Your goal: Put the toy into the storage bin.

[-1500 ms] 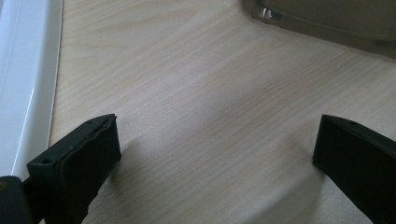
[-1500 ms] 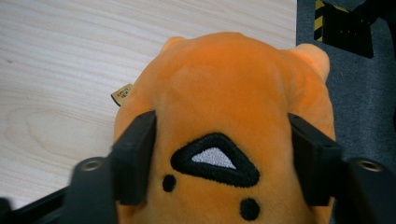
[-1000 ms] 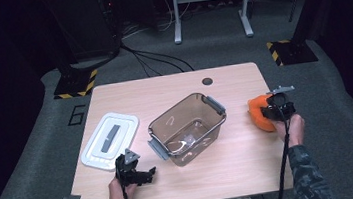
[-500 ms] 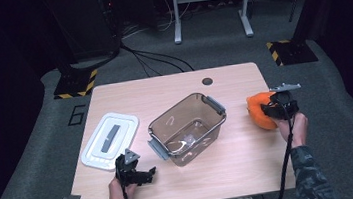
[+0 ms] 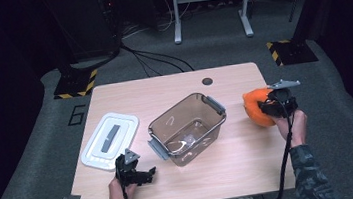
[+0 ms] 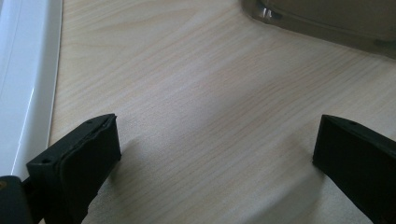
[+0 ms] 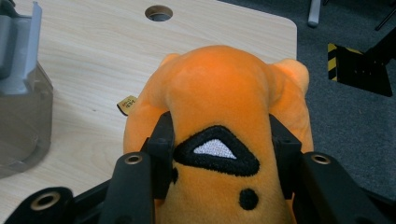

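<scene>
An orange plush toy [image 5: 257, 106] hangs at the table's right edge, and my right gripper [image 5: 272, 105] is shut on it. In the right gripper view the black jaws squeeze the orange plush toy [image 7: 219, 98] from both sides, just below its black triangular nose. A clear brownish bin [image 5: 188, 128] with grey handles stands open in the middle of the table. Its white lid [image 5: 109, 140] lies flat to the left. My left gripper [image 5: 142, 176] rests open near the front edge, with bare wood between the jaws of the left gripper [image 6: 215, 154].
The wooden table [image 5: 164, 93] has a round cable hole [image 5: 207, 81] at the back. The bin's corner [image 7: 18, 93] is close on the toy's left. Grey carpet, cables and metal stands lie beyond the table.
My right gripper has lifted the orange plush toy a little off the table. The left gripper has stayed where it was.
</scene>
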`<action>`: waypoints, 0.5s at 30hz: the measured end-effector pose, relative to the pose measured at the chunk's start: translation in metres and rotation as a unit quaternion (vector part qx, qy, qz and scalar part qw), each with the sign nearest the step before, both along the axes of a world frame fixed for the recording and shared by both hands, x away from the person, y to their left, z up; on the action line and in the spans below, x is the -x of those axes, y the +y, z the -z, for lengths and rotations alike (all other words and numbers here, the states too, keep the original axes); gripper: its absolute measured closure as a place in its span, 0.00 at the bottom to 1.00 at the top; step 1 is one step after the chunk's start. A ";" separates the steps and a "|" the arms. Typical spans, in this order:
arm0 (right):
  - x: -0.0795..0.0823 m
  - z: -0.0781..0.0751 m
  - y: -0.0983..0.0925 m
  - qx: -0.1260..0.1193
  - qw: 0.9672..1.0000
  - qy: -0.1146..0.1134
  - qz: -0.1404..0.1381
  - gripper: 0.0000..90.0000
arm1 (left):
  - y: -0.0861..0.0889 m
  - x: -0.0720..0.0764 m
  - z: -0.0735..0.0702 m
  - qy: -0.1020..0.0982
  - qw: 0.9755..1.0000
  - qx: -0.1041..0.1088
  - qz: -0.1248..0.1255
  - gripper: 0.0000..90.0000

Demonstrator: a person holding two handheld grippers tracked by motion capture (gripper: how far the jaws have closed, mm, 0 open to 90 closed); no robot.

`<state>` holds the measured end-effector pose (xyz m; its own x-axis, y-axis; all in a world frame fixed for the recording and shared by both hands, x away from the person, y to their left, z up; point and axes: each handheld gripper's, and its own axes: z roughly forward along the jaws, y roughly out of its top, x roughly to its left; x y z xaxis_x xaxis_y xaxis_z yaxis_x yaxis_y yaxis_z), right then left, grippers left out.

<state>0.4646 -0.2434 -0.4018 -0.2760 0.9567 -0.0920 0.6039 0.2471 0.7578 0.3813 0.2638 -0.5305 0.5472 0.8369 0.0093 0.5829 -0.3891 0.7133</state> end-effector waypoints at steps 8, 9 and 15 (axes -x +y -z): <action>0.003 -0.008 0.008 -0.006 1.000 -0.009 -0.019 0.61 | 0.000 0.000 0.000 0.000 1.000 0.001 0.000 0.01; 0.004 -0.010 0.010 -0.007 1.000 -0.012 -0.020 0.61 | 0.000 0.000 0.000 0.000 1.000 0.000 0.000 0.01; 0.006 -0.016 0.016 -0.005 0.999 -0.018 -0.029 0.60 | 0.000 0.000 0.000 0.000 1.000 0.000 0.000 0.01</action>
<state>0.4586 -0.2274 -0.3855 -0.3268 0.9404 -0.0940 0.5619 0.2734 0.7807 0.3813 0.2638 -0.5305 0.5468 0.8372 0.0093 0.5831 -0.3888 0.7134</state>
